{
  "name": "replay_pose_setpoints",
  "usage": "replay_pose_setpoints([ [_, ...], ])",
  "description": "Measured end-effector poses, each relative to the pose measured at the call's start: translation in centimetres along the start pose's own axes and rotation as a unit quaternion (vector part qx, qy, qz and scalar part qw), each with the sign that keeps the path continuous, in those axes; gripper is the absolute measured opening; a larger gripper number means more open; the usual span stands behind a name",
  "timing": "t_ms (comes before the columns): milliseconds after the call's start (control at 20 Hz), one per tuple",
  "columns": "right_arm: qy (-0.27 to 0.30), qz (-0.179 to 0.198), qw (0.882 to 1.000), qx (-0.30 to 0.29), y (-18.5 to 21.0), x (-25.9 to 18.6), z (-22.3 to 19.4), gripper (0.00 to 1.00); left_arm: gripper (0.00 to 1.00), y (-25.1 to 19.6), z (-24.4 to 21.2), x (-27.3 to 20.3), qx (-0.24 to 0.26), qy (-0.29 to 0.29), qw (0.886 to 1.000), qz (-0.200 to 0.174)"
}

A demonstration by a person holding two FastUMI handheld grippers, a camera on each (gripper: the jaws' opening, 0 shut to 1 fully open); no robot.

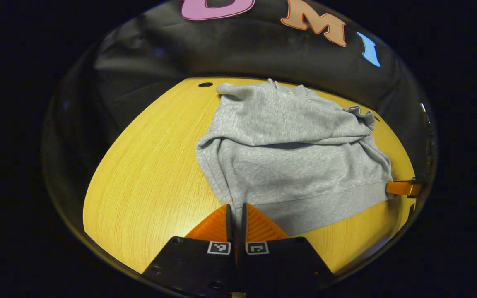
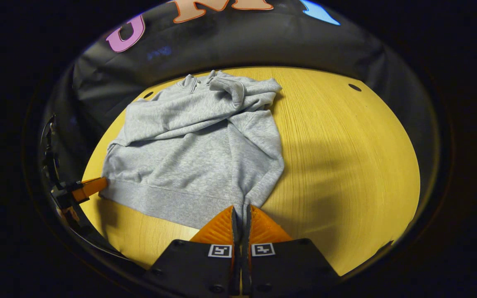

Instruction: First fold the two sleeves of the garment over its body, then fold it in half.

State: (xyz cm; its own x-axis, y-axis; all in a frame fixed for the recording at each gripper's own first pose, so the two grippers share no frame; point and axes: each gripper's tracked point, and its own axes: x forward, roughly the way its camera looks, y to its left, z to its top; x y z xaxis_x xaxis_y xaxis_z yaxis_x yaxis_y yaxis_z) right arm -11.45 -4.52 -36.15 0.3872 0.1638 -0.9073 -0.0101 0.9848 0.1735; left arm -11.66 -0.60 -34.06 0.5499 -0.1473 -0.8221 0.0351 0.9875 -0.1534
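A grey sweatshirt (image 1: 292,165) is lying flat on the yellow wooden table (image 1: 147,174), its ribbed hem (image 2: 172,205) lying toward the table's near edge and its collar (image 2: 199,80) toward the far edge. Both sleeves are lying crossed over its chest: one sleeve (image 2: 172,118) is stretching across the body, the other sleeve's cuff (image 2: 232,89) is resting near the collar.

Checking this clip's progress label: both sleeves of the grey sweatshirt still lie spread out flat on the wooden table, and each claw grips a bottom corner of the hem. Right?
Not quite. The sleeves are already folded across the grey sweatshirt, as the right gripper view shows. The rest holds: it lies on the wooden table, with the left claw and right claw each gripping a bottom corner of the hem.
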Motion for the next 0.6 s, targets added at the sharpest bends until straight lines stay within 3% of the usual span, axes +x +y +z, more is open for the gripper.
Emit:
replay_pose_setpoints([
  [300,0.012,0.014,1.0,-0.005,0.2,-0.5,0.4,0.03,0.0,0.0,0.4,-0.1,0.013,0.014,1.0,-0.007],
  [600,0.028,0.038,0.999,0.022,0.6,-1.0,1.1,0.03,0.0,0.1,1.1,-0.3,-0.014,0.018,1.0,-0.01],
])
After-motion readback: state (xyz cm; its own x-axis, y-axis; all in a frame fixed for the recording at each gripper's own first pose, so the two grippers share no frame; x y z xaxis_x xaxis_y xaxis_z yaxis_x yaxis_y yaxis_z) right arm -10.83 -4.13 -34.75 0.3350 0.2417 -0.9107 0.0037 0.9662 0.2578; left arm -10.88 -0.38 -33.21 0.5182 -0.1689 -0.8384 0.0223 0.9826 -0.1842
